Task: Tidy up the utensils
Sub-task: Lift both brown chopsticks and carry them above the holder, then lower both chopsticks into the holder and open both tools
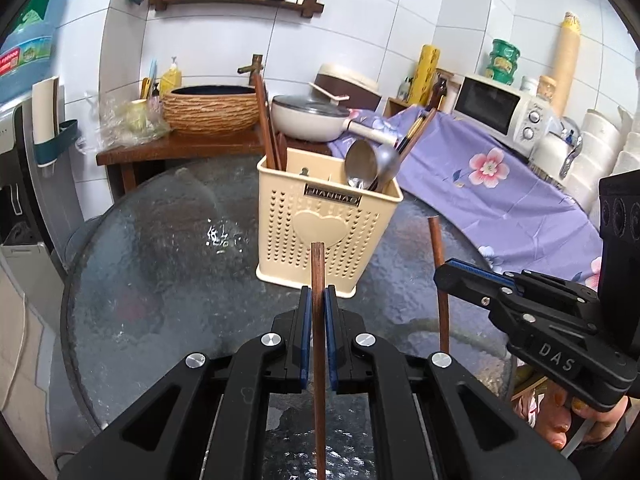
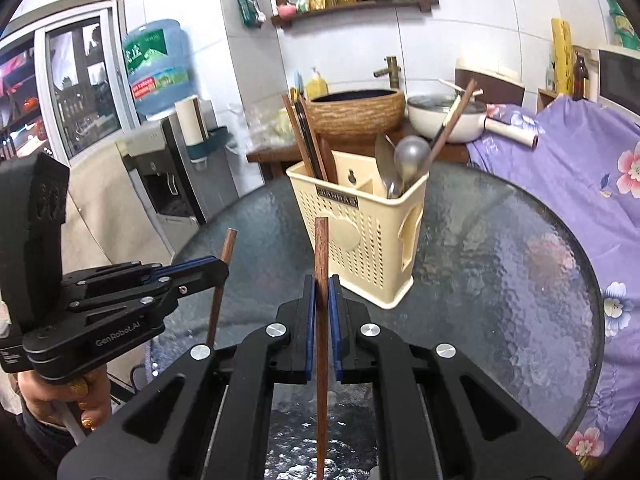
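Two brown wooden chopsticks are in play here, one per hand. The first chopstick (image 1: pixel 318 320) is pinched upright between the blue pads of the left tongs (image 1: pixel 319 300), sticking up past the fingertips with its lower end running down out of view. The second chopstick (image 2: pixel 321 300) is clamped the same way in the right tongs (image 2: pixel 321 292), also roughly vertical. So both tongs are closed tight, each on its own stick. From the left camera you can see the right tongs off to the right side with their stick poking up and down through them, and vice versa from the right camera.

Just beyond both tips sits the cream plastic utensil holder (image 1: pixel 326 224), the perforated kind with a heart on the front, standing on the round glass counter (image 1: pixel 160 248), toward its far edge. It has compartments: the left one already holds a few dark wooden chopsticks (image 2: pixel 306 140), the right one has metal spoons (image 1: pixel 362 166) and a ladle, plus a couple more sticks leaning out to the right.

Behind the counter there's a wooden stand with a woven-looking basin (image 1: pixel 210 110) and a cream pot with a glass lid (image 1: pixel 308 116). A purple floral cloth (image 1: pixel 480 184) covers whatever's on the right.
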